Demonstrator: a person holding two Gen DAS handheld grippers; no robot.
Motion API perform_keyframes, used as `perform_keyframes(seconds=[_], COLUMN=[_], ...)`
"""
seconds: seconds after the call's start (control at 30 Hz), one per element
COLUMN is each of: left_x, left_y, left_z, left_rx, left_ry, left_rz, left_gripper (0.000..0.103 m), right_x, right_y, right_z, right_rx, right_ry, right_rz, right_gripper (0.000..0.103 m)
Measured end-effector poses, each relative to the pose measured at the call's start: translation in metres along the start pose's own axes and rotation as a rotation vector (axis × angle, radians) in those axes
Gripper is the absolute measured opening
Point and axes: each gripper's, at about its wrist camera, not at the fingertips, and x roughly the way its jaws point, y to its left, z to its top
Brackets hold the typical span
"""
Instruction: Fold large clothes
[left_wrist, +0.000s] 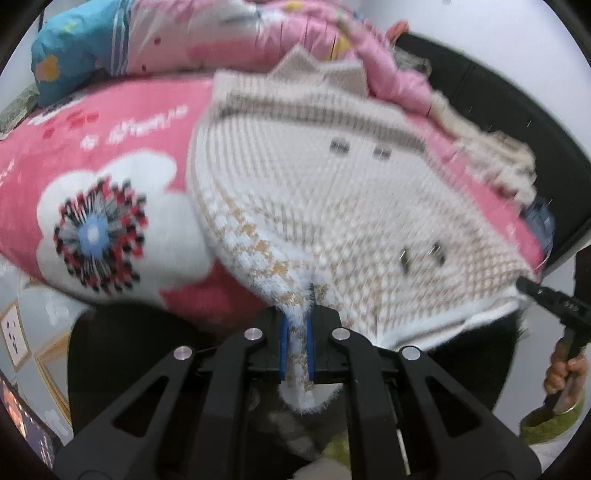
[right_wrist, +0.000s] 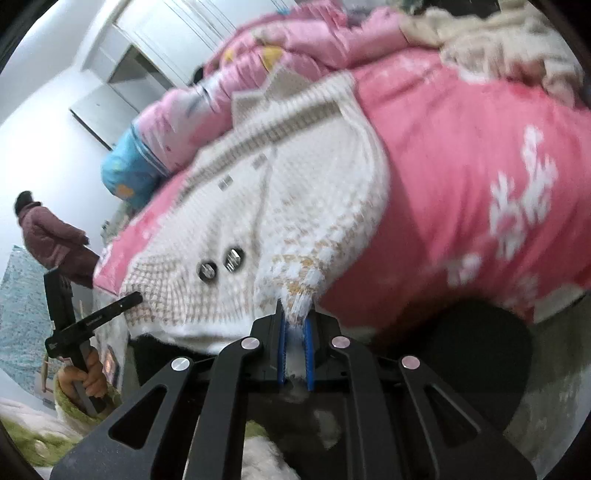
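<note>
Both tools are pinching the knit coat's (left_wrist: 317, 184) hem at the bed's (left_wrist: 122, 122) near edge: left gripper (left_wrist: 297, 314), right gripper (right_wrist: 295, 317). It's lying spread flat; folding is barely beginning.

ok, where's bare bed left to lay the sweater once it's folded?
Bare blanket lies left of the sweater, around the flower print. More shows on its other side. The head end is crowded: quilt pile, blue bundle, cream throw. Left hand-held gripper and right hand-held gripper both pinch the hem.
</note>
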Motion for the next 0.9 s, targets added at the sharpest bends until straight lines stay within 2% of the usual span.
perform_keyframes(seconds=[0.07,0.17,0.4,0.53,0.7,0.9], left_x=[-0.006,0.009,0.023,0.054,0.098,0.156], left_y=[-0.003,-0.019,0.005,0.025,0.04,0.061], left_z=[0.015,0.042,0.1,0.134,0.168,0.183], left_rx=[-0.01,-0.007,-0.041,-0.083,-0.113,-0.158], left_ry=[-0.043,-0.083,-0.109,-0.082,-0.053,0.02], left_rz=[-0.029,-0.033,-0.029,-0.045,-0.029,0.008], left_gripper=[0.007,0.007,0.007,0.007,0.011,0.015], right_x=[-0.006,-0.013,0.002,0.031,0.077,0.154], right_y=[0.005,0.008,0.017,0.013,-0.001,-0.048], right_z=[0.01,0.031,0.091,0.13,0.166,0.184], right_rx=[-0.015,-0.032,-0.048,-0.036,-0.02,0.082], right_ry=[-0.029,-0.078,-0.147,-0.159,-0.152,-0.054], right_rz=[0.016,0.034,0.058,0.067,0.036,-0.04], right_gripper=[0.008,0.008,0.008,0.008,0.008,0.008])
